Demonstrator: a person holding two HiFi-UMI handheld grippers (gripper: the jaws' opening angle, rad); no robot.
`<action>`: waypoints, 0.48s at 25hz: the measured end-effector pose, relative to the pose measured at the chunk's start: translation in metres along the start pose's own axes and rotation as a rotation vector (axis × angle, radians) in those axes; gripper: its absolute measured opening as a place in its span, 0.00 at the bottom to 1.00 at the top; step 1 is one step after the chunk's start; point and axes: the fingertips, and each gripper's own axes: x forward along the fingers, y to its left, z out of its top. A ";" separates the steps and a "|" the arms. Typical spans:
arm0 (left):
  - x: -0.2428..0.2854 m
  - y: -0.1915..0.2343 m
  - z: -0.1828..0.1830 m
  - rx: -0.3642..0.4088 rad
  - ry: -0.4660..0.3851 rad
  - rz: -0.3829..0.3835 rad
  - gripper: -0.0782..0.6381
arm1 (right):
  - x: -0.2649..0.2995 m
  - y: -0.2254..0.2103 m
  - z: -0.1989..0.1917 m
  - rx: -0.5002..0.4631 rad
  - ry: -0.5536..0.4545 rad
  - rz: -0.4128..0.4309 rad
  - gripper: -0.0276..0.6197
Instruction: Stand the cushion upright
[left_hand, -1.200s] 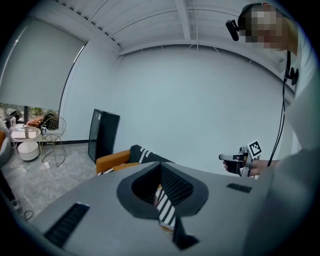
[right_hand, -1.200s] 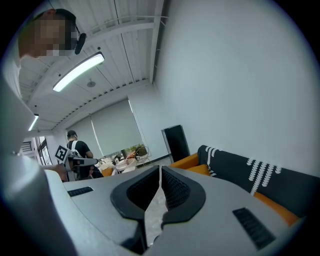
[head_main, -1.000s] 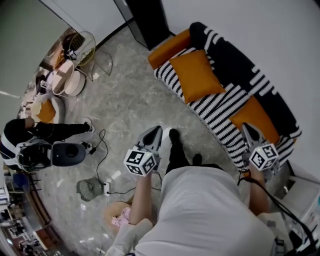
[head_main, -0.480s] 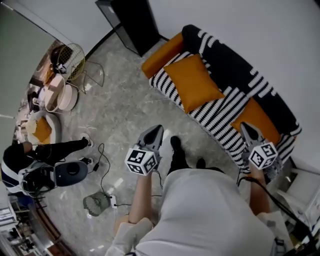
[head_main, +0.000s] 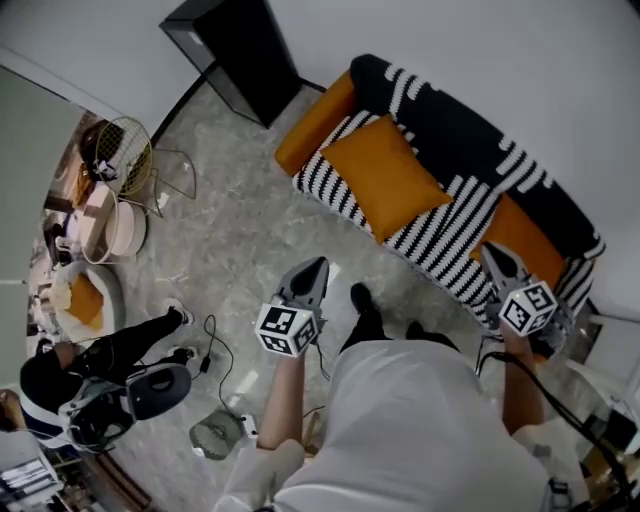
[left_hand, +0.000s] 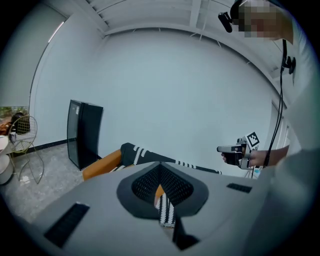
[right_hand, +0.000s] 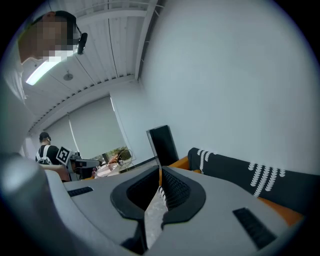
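An orange cushion (head_main: 382, 176) lies flat on the seat of a black-and-white striped sofa (head_main: 455, 140). A second orange cushion (head_main: 527, 245) rests at the sofa's right end, and an orange bolster (head_main: 315, 118) at its left end. My left gripper (head_main: 314, 267) is shut and empty over the floor, short of the sofa's front edge. My right gripper (head_main: 492, 251) is shut and empty too, its tip just above the right part of the seat near the second cushion. In the left gripper view the sofa (left_hand: 134, 153) shows past the shut jaws, with the right gripper (left_hand: 234, 149) off to the side.
A black cabinet (head_main: 235, 55) stands against the wall left of the sofa. A wire chair (head_main: 125, 155) and round seats sit at the far left. A person (head_main: 100, 375) crouches at lower left by a cable and a small fan (head_main: 216, 432) on the marble floor.
Both grippers have come closer to the sofa, still shut. In the head view the flat cushion now lies nearer the left gripper, and the crouching person has slid lower left.
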 end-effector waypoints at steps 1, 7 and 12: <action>0.004 0.007 0.001 -0.002 0.005 -0.006 0.11 | 0.006 0.000 0.001 0.005 -0.001 -0.008 0.10; 0.026 0.035 0.005 0.005 0.028 -0.051 0.11 | 0.037 0.006 0.004 0.012 0.006 -0.045 0.10; 0.045 0.050 0.008 -0.007 0.036 -0.057 0.11 | 0.053 -0.002 0.000 0.028 0.039 -0.064 0.10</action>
